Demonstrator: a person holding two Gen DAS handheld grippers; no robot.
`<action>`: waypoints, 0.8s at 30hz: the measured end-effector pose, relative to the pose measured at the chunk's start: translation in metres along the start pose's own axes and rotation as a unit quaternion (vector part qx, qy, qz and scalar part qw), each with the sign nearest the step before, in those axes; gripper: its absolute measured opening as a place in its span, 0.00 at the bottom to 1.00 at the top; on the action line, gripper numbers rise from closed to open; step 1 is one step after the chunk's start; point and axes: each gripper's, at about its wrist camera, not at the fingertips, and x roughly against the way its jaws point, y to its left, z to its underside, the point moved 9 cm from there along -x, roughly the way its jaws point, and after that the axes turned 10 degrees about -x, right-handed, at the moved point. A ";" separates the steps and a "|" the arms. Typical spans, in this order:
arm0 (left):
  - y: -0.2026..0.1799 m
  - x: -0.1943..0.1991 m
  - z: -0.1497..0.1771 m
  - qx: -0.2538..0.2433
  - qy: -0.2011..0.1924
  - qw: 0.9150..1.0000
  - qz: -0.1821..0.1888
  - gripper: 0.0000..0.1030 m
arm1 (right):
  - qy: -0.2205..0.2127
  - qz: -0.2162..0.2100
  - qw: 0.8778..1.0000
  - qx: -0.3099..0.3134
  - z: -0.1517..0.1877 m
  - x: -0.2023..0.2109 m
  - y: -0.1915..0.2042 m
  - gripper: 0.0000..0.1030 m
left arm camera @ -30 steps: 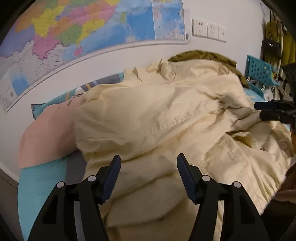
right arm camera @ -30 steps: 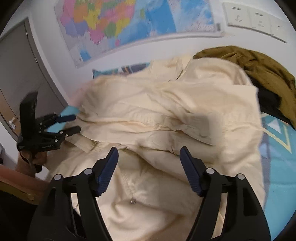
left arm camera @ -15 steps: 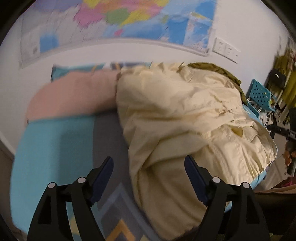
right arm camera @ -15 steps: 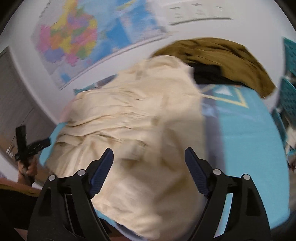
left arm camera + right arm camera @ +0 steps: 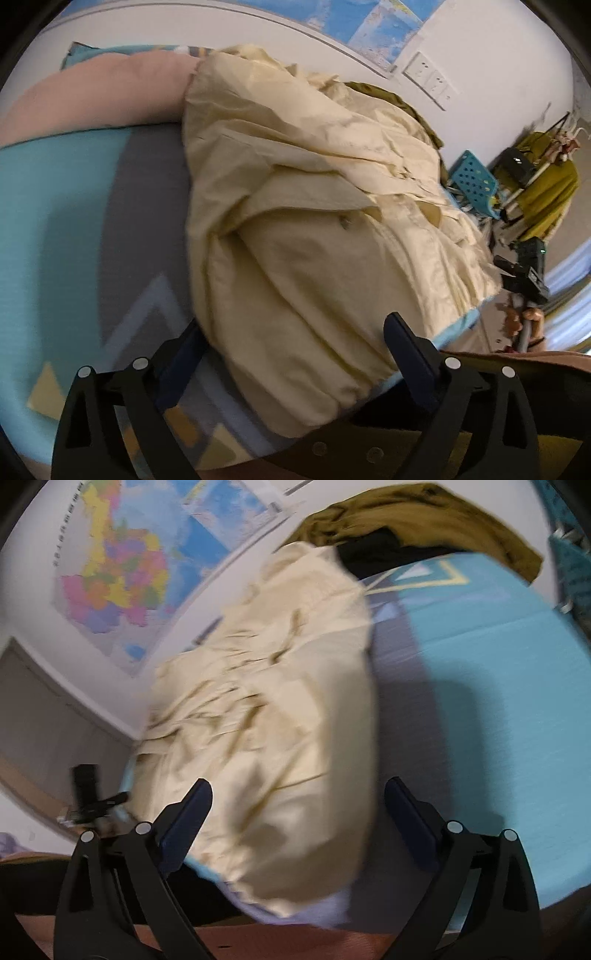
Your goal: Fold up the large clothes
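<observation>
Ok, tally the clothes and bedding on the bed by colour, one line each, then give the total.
Cream: 1, the jacket spread across the bed
Olive: 1, the garment bunched against the wall
Black: 1, the cloth under the olive one
Pink: 1, the pillow at the wall
Total: 4

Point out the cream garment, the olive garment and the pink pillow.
cream garment (image 5: 332,258): left wrist view, middle of its front panel.
olive garment (image 5: 424,513): right wrist view, top of the heap.
pink pillow (image 5: 99,99): left wrist view, its centre.
</observation>
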 end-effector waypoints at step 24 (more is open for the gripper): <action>-0.005 -0.012 -0.022 0.043 -0.026 0.999 -0.019 0.28 | 0.030 -0.109 0.994 -0.008 0.015 -0.025 0.038 0.22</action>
